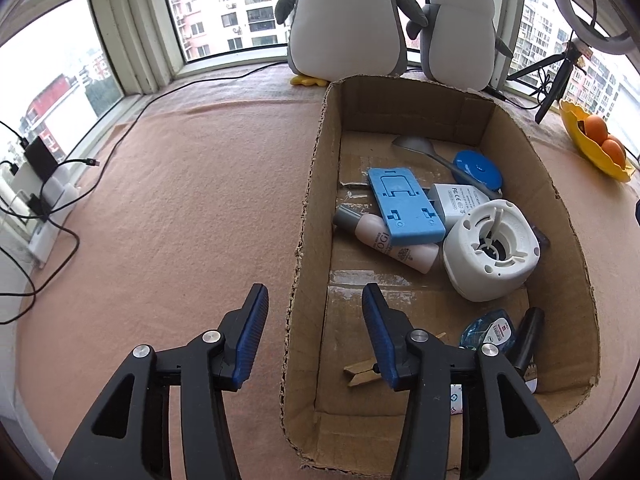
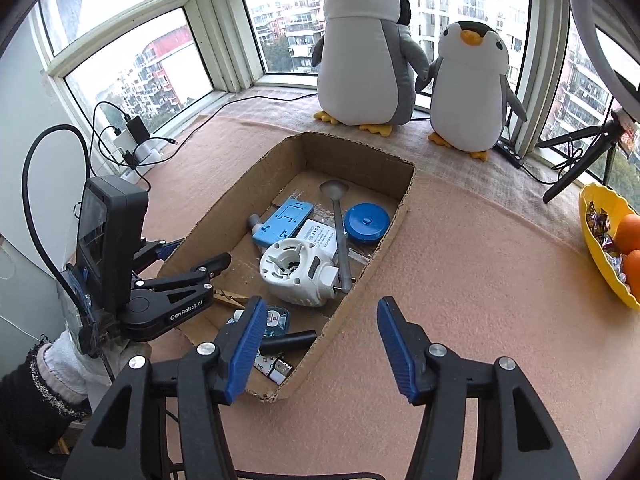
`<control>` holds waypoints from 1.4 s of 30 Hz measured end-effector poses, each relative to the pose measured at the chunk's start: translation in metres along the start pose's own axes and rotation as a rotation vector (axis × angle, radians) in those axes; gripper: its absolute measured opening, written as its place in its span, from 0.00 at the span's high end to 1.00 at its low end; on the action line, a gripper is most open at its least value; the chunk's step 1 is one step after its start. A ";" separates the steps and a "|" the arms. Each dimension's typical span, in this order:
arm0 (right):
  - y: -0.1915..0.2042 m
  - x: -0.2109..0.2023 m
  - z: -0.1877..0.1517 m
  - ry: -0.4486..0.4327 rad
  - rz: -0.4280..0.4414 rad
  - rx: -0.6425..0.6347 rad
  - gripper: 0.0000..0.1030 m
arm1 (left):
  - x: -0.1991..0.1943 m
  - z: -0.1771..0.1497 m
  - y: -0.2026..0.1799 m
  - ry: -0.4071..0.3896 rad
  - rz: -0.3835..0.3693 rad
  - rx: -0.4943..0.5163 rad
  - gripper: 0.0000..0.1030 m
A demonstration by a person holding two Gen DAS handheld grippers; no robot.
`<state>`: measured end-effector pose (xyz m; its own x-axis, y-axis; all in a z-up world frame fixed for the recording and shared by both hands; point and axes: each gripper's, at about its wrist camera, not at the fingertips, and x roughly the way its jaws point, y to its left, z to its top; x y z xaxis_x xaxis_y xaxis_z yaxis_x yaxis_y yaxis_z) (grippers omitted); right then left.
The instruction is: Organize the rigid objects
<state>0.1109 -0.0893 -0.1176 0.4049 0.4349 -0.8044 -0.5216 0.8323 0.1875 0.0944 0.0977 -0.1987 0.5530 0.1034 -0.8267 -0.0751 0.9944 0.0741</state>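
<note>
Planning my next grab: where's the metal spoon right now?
The metal spoon lies inside the cardboard box, toward its far end, bowl pointing at the penguins, handle running between the blue round case and white adapter.

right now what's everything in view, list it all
cardboard box: 1, brown, centre of the cloth
phone stand: 1, blue, in box
round white device: 1, in box
spoon: 1, grey, in box
tape measure: 1, blue, in box
bottle: 1, pale pink, under stand
clothespin: 1, wooden, box near end
plush penguins: 2, grey-white, by window
bowl: 1, yellow, far right
left gripper: open, astride box wall
right gripper: open
</note>
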 end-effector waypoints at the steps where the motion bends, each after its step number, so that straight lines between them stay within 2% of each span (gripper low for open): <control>1: -0.002 -0.004 -0.001 -0.008 -0.009 0.011 0.45 | -0.005 0.001 -0.001 -0.014 0.006 0.010 0.50; 3: -0.005 -0.011 -0.002 -0.024 -0.029 0.030 0.44 | -0.016 0.003 -0.003 -0.037 0.008 0.022 0.47; 6: -0.008 -0.024 -0.004 -0.048 -0.061 0.049 0.38 | -0.034 0.006 -0.006 -0.058 -0.002 0.026 0.37; 19: -0.019 -0.103 -0.016 -0.197 -0.198 0.111 0.26 | -0.135 0.022 -0.030 -0.212 -0.043 0.055 0.29; 21: -0.019 -0.113 -0.017 -0.217 -0.215 0.117 0.26 | -0.147 0.024 -0.032 -0.226 -0.051 0.057 0.24; 24: -0.019 -0.129 -0.019 -0.242 -0.233 0.134 0.26 | -0.162 0.024 -0.034 -0.241 -0.064 0.057 0.23; 34: -0.014 -0.158 -0.035 -0.304 -0.290 0.150 0.23 | -0.190 0.019 -0.041 -0.291 -0.050 0.065 0.22; 42: -0.017 -0.158 -0.044 -0.298 -0.323 0.161 0.22 | -0.189 0.013 -0.042 -0.271 -0.066 0.055 0.21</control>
<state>0.0226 -0.1874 -0.0182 0.7377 0.2051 -0.6432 -0.2196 0.9738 0.0586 0.0040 0.0372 -0.0384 0.7573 0.0329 -0.6522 0.0097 0.9981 0.0616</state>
